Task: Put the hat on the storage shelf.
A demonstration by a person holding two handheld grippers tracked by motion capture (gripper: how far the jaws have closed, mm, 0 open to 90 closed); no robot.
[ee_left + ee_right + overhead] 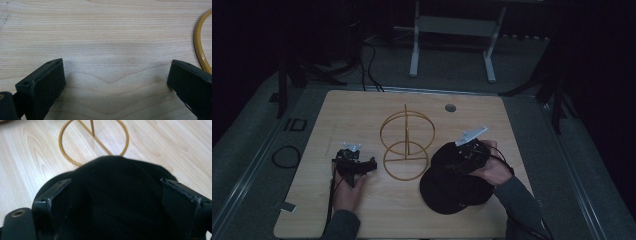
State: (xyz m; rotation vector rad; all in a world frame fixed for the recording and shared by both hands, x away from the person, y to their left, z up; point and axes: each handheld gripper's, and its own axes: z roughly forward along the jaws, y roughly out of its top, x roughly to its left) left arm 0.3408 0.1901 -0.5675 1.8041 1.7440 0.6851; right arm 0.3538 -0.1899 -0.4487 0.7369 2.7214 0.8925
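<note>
Black cap [455, 182], brim toward the person, under wide right claw [467, 152]; left claw [357, 167] wide.

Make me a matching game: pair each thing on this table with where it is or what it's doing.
1. hat
2. stand
3. left gripper
4. right gripper

a. gold, mid-table
b. open over bare wood
c. black, lying on the right
d. open over the hat

Pairs: 1-c, 2-a, 3-b, 4-d
</note>
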